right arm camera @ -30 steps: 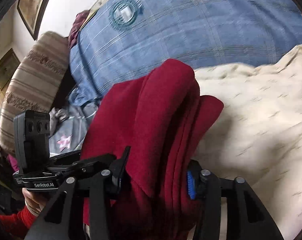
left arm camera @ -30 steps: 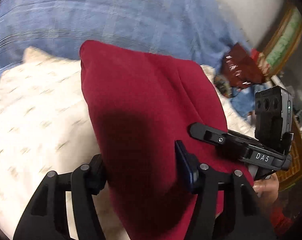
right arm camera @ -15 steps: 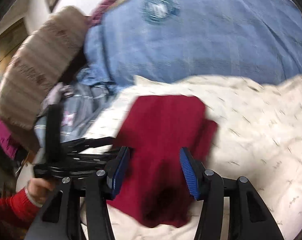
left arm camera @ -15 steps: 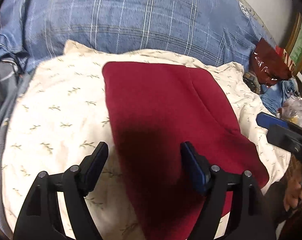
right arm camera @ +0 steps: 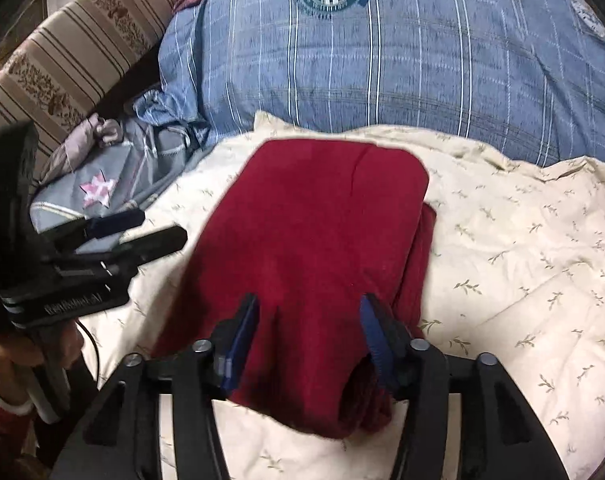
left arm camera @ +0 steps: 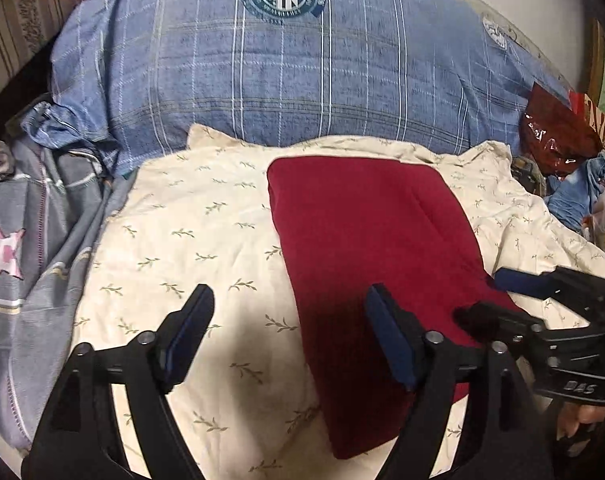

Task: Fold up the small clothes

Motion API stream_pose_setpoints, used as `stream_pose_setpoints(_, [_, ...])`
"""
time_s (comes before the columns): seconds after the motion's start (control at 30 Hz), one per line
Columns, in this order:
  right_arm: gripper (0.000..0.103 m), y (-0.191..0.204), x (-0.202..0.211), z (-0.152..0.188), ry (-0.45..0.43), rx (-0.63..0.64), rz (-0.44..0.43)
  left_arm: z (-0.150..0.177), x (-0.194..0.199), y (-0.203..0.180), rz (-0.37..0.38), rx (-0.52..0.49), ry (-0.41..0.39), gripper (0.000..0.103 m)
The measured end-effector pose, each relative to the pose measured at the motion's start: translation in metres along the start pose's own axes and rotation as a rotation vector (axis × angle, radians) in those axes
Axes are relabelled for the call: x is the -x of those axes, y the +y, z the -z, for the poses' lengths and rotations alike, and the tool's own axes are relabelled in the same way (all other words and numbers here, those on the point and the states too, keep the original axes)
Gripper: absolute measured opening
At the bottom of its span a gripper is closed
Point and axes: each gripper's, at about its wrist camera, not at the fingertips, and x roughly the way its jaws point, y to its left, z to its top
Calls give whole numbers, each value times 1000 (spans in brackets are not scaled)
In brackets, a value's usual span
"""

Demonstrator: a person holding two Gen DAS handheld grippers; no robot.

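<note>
While the folded red garment [left arm camera: 366,248] lies flat on the cream leaf-print cover [left arm camera: 206,240], its long axis runs from the near edge away toward the blue plaid pillow [left arm camera: 302,76], with the far end angled slightly left in the left wrist view. At far left, a grey fabric with a pink star patch [left arm camera: 0,254] lies bunched beside the cover. The left claw [left arm camera: 286,340] hovers above the cover with its jaws opening; only its right finger overlaps the garment's near left edge, and nothing is pinched between the pads. The garment is a soft, matte knit folded into a rough rectangle with rounded far corners and a lengthwise seam. In the right wrist view, stacked fold layers show along its right side. The right claw [right arm camera: 310,340] sits over the garment's near end, jaws opening, cloth lying between the blue ribbed pads [right arm camera: 376,340] but not pressed. At far right, a crinkled dark red plastic bag [left arm camera: 554,136] rests by the pillow.
</note>
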Motion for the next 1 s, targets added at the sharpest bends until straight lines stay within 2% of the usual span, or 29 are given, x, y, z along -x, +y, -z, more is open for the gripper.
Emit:
stream_pose_setpoints(0.07, [74, 2, 11, 1, -30, 3, 34, 1, 8, -1, -11, 2, -20, 83])
stream_pose_setpoints(0.17, [76, 6, 20, 1, -58, 3, 71, 4, 18, 1, -21, 22, -37, 85])
stream_pose_setpoints(0.43, [80, 3, 19, -2, -58, -39, 47, 13, 37, -4, -59, 40, -54, 86])
stream_pose_setpoints(0.57, [90, -1, 19, -2, -80, -44, 58, 17, 42, -11, -65, 33, -61, 86])
stream_pose_setpoints(1.0, [90, -14, -5, -5, -31, -115, 53, 23, 56, -6, -107, 36, -62, 86])
